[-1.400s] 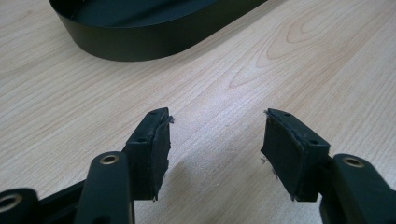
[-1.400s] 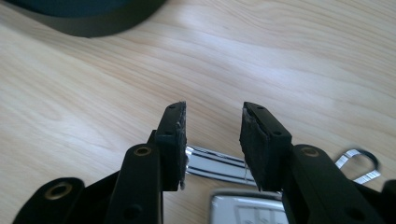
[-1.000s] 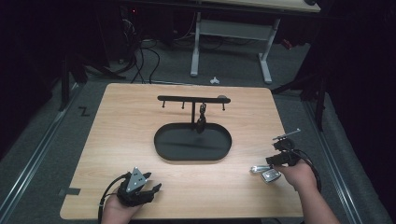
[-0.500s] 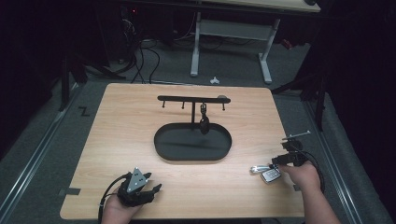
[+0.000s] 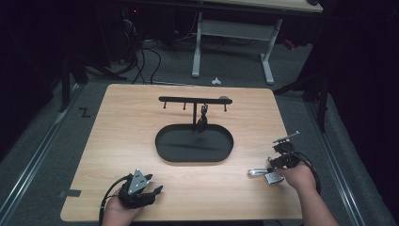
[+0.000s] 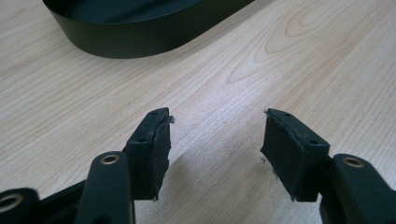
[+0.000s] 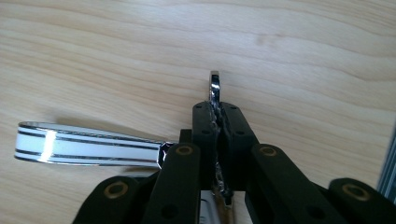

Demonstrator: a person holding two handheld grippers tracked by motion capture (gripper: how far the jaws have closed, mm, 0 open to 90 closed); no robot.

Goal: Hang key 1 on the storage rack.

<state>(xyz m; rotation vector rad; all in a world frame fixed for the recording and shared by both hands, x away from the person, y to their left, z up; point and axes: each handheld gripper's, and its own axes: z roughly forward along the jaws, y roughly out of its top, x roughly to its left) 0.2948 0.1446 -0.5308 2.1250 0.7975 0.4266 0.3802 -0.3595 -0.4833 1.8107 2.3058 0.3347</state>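
My right gripper (image 7: 217, 109) is shut on a thin chrome part of a shiny utensil (image 7: 88, 144), whose flat striped handle sticks out to the left over the wood. Its jaws have just been closing, with that chrome part between the pads. From above, the right gripper (image 5: 278, 162) sits near the table's right front with the utensil (image 5: 258, 172) at its left. My left gripper (image 5: 157, 189) rests at the front left, and its jaws stand apart. In its own view the left gripper (image 6: 215, 135) has nothing but bare wood between the pads (image 6: 156, 140).
A black oval tray (image 5: 162, 149) lies mid-table, and its wall (image 6: 140, 39) is close ahead of the left gripper. Behind it stands a black hook rack (image 5: 193, 100) with a small dark item (image 5: 203, 120) hanging from it. The wooden table (image 5: 122, 141) has a dark floor all round.
The right gripper's jaws have come together on the chrome utensil, and that hand has shifted slightly. The left gripper has stayed put.
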